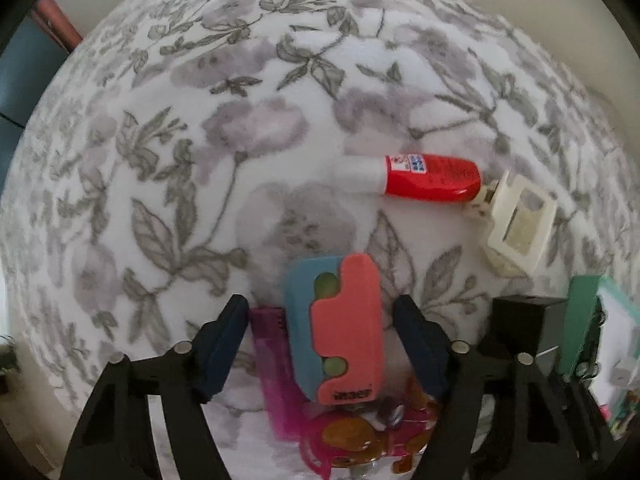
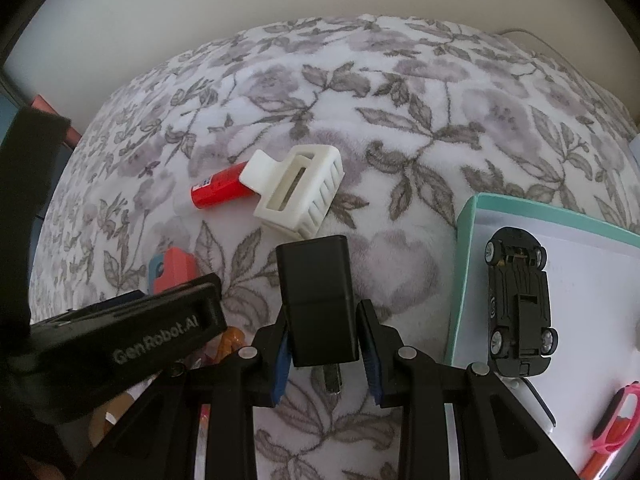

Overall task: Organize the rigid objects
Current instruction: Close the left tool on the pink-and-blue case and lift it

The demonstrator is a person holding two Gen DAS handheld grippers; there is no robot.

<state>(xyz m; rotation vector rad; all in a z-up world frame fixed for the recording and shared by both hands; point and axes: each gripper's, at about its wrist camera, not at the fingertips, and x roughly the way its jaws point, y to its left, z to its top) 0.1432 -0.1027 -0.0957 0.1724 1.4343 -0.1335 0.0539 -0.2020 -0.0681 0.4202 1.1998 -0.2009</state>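
Observation:
On a floral blanket [image 1: 200, 160] lies a blue and coral plastic case [image 1: 336, 328], also seen in the right wrist view [image 2: 174, 266]. My left gripper [image 1: 324, 344] points down over it, open, its fingers standing clear on either side. A purple lighter [image 1: 272, 360] lies along the case's left side, inside the jaws. My right gripper [image 2: 324, 344] is shut on a black plug adapter [image 2: 316, 296], prongs toward the camera. A red glue tube [image 1: 432, 178] and a white hair claw clip [image 1: 516, 224] lie further out.
A teal-rimmed box [image 2: 464, 264] at the right holds an upturned black toy car [image 2: 518, 304] and a pink ring-shaped item [image 2: 616, 420]. A pink keychain with a brown figure [image 1: 360, 436] lies below the case. The left gripper's housing [image 2: 132, 344] stands close beside the right gripper.

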